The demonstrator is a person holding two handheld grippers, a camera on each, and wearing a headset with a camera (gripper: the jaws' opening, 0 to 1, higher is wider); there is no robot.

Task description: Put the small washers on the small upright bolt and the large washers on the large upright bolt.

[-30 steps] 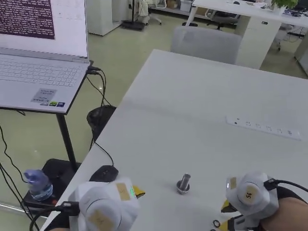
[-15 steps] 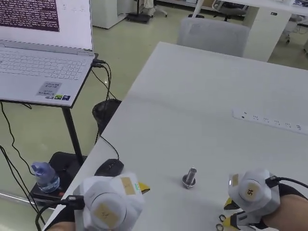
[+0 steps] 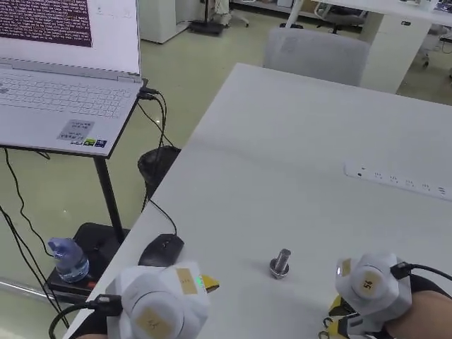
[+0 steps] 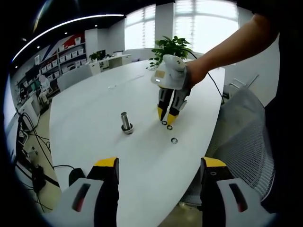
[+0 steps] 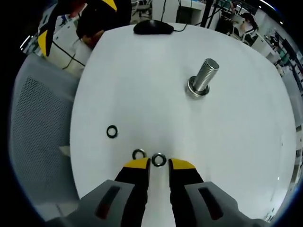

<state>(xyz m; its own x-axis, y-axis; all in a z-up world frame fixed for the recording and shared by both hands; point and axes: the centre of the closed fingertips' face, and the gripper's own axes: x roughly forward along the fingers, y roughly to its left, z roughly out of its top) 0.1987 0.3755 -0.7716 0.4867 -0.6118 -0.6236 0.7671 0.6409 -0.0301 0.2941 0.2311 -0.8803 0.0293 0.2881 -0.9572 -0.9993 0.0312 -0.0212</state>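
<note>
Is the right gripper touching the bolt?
Apart. The right gripper view shows the right gripper well short of the bolt, bare table between them.

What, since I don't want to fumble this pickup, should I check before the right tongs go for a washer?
1. Right tongs free: ok. They are narrowly open with nothing between them.
2. Washers in reach: ok. Two washers lie flat on the table just ahead of the tips, and a third washer lies a little farther off to one side.
3. Bolt ready: ok. It stands upright with bare table around it.
4. Left tongs out of the way: ok. They are wide open and held back near the table edge.
5. Washer size matches this bolt: cannot tell.
</note>
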